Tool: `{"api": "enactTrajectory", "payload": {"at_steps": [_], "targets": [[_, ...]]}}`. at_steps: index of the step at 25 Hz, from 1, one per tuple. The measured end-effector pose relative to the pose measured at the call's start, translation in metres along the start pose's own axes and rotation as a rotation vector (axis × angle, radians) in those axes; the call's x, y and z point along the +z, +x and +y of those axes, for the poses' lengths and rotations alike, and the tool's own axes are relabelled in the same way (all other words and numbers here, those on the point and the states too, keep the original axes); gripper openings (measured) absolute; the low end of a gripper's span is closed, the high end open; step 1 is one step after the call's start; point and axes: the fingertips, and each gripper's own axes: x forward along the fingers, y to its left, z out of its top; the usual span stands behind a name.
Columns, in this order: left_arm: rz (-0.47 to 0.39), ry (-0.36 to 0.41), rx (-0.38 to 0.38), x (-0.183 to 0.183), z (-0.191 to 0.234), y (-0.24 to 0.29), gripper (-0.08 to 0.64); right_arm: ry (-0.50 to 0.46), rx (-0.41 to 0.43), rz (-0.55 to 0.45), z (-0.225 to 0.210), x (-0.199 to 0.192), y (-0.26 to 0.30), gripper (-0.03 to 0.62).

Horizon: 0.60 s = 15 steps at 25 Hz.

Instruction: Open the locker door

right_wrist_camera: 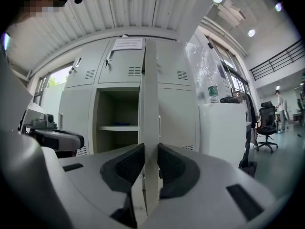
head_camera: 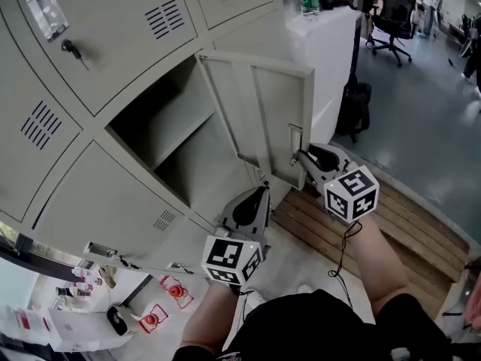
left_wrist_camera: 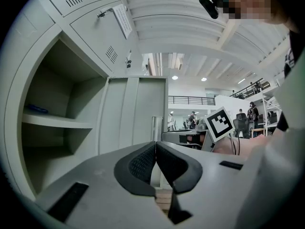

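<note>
Locker door (head_camera: 263,115) edge pinched between right tongs (head_camera: 298,159).

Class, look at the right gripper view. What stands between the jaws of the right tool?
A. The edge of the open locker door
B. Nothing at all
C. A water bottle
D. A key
A: in the right gripper view, the edge of the locker door runs upright between the jaws of the right tool, with a pad against it on each side.
</note>
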Motion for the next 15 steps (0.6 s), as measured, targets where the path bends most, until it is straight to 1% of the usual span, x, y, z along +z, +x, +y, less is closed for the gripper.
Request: {"api": "enactTrajectory", "payload": {"at_steps": [7, 15], "targets": [[-0.006, 0.003, -0.003, 0.002, -0.004, 0.023, 0.017, -0.002, -0.004, 0.012, -0.020, 0.000, 0.006, 0.135], [-0.010, 0.018, 0.008, 0.005, -0.006, 0.044, 0.017, -0.002, 0.014, 0.008, -0.037, 0.000, 0.012, 0.135]]}}
